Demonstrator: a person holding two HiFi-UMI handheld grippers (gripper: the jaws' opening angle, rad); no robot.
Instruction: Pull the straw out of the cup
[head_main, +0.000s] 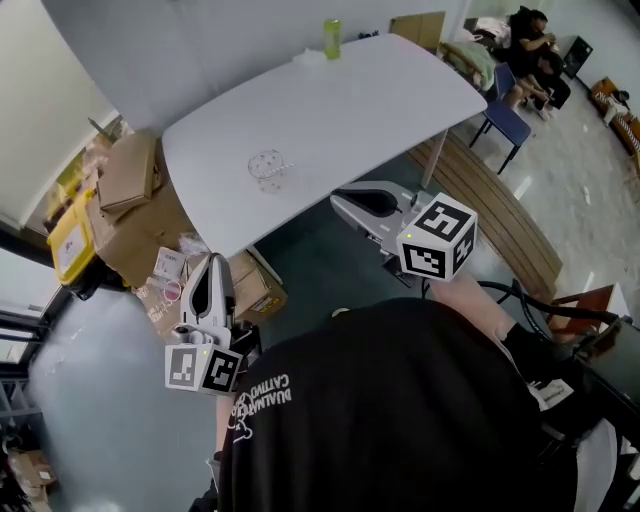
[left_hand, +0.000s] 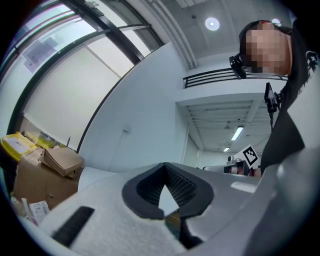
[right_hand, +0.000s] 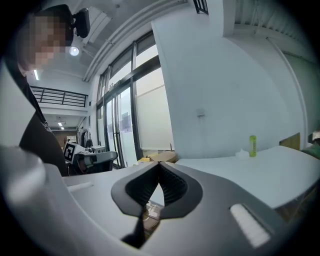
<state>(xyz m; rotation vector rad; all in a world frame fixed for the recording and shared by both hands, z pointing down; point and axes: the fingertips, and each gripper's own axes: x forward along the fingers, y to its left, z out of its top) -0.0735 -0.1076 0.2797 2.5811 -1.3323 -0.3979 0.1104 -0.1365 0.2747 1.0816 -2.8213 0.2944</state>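
Head view: the clear cup (head_main: 267, 167) stands mid-frame on the white table (head_main: 400, 90), its straw too faint to make out, with a green bottle (head_main: 332, 38) at the table's top edge. Your left gripper (head_main: 213, 262) sits lower left beside cardboard boxes (head_main: 130, 180) and your right gripper (head_main: 342, 200) sits at centre, both apart from the cup. Left gripper view: your jaws meet, with nothing between them. Right gripper view: jaws together and empty too, with the table and bottle at right.
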